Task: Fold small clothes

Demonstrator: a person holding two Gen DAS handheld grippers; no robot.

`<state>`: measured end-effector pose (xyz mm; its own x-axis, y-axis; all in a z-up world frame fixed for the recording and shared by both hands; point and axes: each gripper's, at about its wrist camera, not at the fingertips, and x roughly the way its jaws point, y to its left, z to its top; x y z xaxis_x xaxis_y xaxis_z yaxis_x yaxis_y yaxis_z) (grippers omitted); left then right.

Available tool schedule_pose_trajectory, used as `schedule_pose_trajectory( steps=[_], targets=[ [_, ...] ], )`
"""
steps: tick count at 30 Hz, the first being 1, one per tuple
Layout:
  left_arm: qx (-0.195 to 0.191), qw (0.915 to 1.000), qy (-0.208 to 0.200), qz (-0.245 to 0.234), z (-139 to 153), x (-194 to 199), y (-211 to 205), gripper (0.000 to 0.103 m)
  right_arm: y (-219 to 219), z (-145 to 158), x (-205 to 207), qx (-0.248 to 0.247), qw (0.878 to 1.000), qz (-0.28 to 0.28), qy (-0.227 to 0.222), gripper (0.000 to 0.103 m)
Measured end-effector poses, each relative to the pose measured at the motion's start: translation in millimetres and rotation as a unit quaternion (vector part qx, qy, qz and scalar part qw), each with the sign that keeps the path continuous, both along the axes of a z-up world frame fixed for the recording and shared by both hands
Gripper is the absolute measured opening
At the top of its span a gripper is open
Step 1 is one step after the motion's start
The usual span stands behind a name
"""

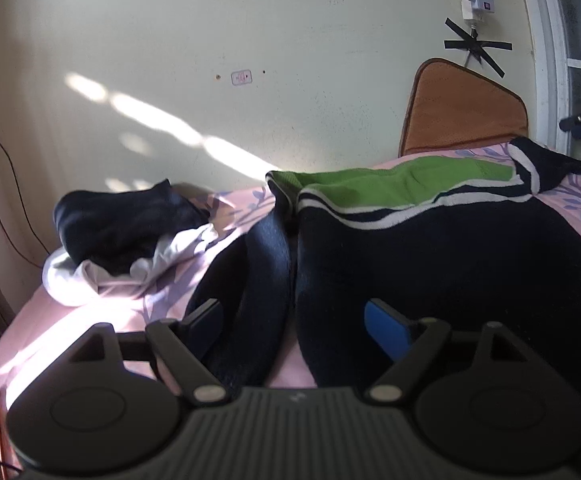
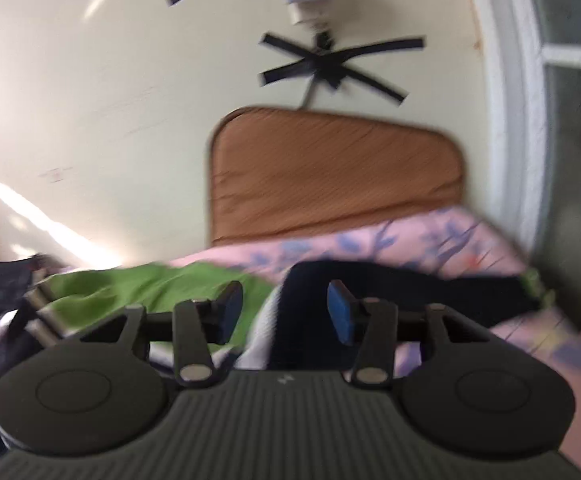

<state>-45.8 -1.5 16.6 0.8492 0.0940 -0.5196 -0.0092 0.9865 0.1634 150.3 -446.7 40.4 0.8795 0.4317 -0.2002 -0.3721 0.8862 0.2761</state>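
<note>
Navy-and-green shorts (image 1: 430, 240) lie spread on the bed (image 1: 90, 320); my left gripper (image 1: 294, 320) gapes wide and empty, right gripper (image 2: 284, 310) half-open, also empty; snagging one layer could undo the fold.

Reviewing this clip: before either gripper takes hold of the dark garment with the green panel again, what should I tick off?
1. Left gripper jaws apart, nothing pinched: ok.
2. Right gripper jaws apart, nothing pinched: ok.
3. Dark navy garment with green panel and white stripes lying on the pink floral bedsheet: ok.
4. Garment flat, free of wrinkles: not ok, a fold runs down its middle.
5. Crumpled black and white clothes pile apart from the garment: ok.
6. Right view sharp enough to judge the sleeve's edge: not ok, blurred.
</note>
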Motion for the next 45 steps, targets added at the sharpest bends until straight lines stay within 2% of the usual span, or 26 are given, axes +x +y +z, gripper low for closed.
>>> schedule_pose_trajectory(
  steps=[2, 4, 5, 7, 9, 10, 12, 14, 18, 21, 22, 24, 25, 27, 28, 30, 33, 35, 36, 38, 39, 40, 41, 42, 43, 45],
  targets=[
    [-0.024, 0.9995, 0.021, -0.004, -1.0, -5.9, 7.1, 0.08, 9.8, -29.4, -27.5, 0.02, 0.997, 0.07, 0.032, 0.053],
    [-0.052, 0.9976, 0.046, -0.002, -2.6, -7.4, 13.2, 0.076, 21.9, -55.7, -51.7, 0.015, 0.99, 0.123, 0.061, 0.055],
    [-0.062, 0.9964, 0.058, 0.0, -4.4, -6.9, 14.8, 0.071, 26.9, -66.8, -65.6, 0.012, 0.988, 0.139, 0.066, 0.056],
    [-0.067, 0.9946, 0.079, 0.002, -8.4, -6.5, 14.8, 0.056, 37.1, -83.7, -84.9, 0.006, 0.984, 0.16, 0.084, 0.058],
    [-0.062, 0.9935, 0.095, -0.008, -13.3, -5.8, 10.9, 0.022, 52.5, -94.8, -98.8, -0.022, 0.984, 0.153, 0.084, 0.059],
    [-0.062, 0.9927, 0.102, -0.015, -14.9, -6.2, 7.3, 0.015, 63.2, -95.5, -106.6, -0.033, 0.987, 0.142, 0.068, 0.046],
    [-0.05, 0.9936, 0.099, -0.022, -14.6, -9.4, -1.6, 0.01, 78.6, -97.1, -117.1, -0.043, 0.986, 0.153, 0.057, 0.008],
    [-0.048, 0.994, 0.094, -0.031, -9.5, -13.4, -8.0, 0.01, 83.6, -90.2, -109.0, -0.037, 0.987, 0.148, 0.046, 0.008],
    [-0.076, 0.9912, 0.081, -0.071, 13.4, -33.1, -14.9, 0.009, 42.7, -61.5, -108.1, -0.01, 0.995, 0.102, 0.008, 0.007],
    [-0.102, 0.9826, 0.083, -0.131, 21.2, -51.0, -28.2, 0.01, 7.4, -39.3, -119.3, -0.016, 0.998, 0.053, -0.032, 0.008],
    [-0.088, 0.9818, 0.088, -0.144, 18.7, -54.8, -36.1, 0.013, -0.3, -36.0, -120.5, -0.021, 0.998, 0.055, -0.03, 0.008],
    [-0.051, 0.984, 0.092, -0.144, 11.0, -58.2, -43.7, 0.023, -4.4, -37.5, -115.4, -0.046, 0.995, 0.092, 0.003, 0.015],
    [-0.048, 0.9853, 0.093, -0.135, 8.8, -57.4, -39.6, 0.027, -3.8, -40.8, -113.1, -0.067, 0.994, 0.09, 0.012, 0.031],
    [-0.058, 0.9895, 0.087, -0.099, 11.3, -56.8, -22.1, 0.05, -1.6, -45.3, -109.6, -0.104, 0.994, 0.038, 0.013, 0.058],
    [-0.059, 0.9924, 0.077, -0.076, 14.7, -57.2, -12.6, 0.051, -4.5, -45.3, -108.7, -0.103, 0.995, 0.016, 0.007, 0.058],
    [-0.035, 0.9976, 0.058, -0.017, 21.1, -55.8, 2.4, 0.052, -12.5, -40.3, -105.5, -0.07, 0.997, 0.011, -0.002, 0.058],
    [-0.002, 0.9964, 0.061, 0.059, 17.6, -43.3, 21.5, 0.056, -12.8, -32.1, -104.3, -0.031, 0.998, 0.046, -0.025, 0.058],
    [-0.016, 0.9931, 0.076, 0.088, 13.1, -30.9, 37.5, 0.059, 5.0, -29.6, -104.2, -0.04, 0.995, 0.092, -0.026, 0.058],
    [-0.03, 0.9918, 0.079, 0.096, 11.3, -25.0, 43.4, 0.064, 15.9, -30.3, -105.8, -0.054, 0.992, 0.11, -0.026, 0.058],
    [-0.055, 0.9886, 0.086, 0.111, 6.9, -11.0, 55.6, 0.073, 28.8, -33.4, -109.8, -0.081, 0.988, 0.124, -0.03, 0.059],
    [-0.059, 0.9879, 0.087, 0.114, 5.2, -5.6, 57.7, 0.072, 28.7, -35.5, -111.1, -0.086, 0.989, 0.118, -0.028, 0.062],
    [-0.06, 0.9877, 0.088, 0.115, 1.6, -0.8, 60.2, 0.07, 23.8, -38.1, -111.3, -0.083, 0.991, 0.105, -0.02, 0.068],
    [-0.057, 0.9881, 0.089, 0.111, -1.0, 3.9, 60.3, 0.061, 16.5, -41.4, -111.4, -0.075, 0.993, 0.093, -0.008, 0.072],
    [-0.053, 0.989, 0.091, 0.104, -4.0, 8.3, 60.3, 0.047, 8.7, -45.2, -111.8, -0.066, 0.994, 0.082, 0.004, 0.074],
    [-0.046, 0.9899, 0.094, 0.095, -7.1, 11.3, 56.6, 0.04, 1.4, -49.4, -113.1, -0.058, 0.995, 0.074, 0.015, 0.075],
    [-0.03, 0.9908, 0.097, 0.09, -12.6, 20.4, 55.2, 0.006, -8.6, -60.0, -120.7, -0.052, 0.996, 0.062, 0.037, 0.075]
  ],
)
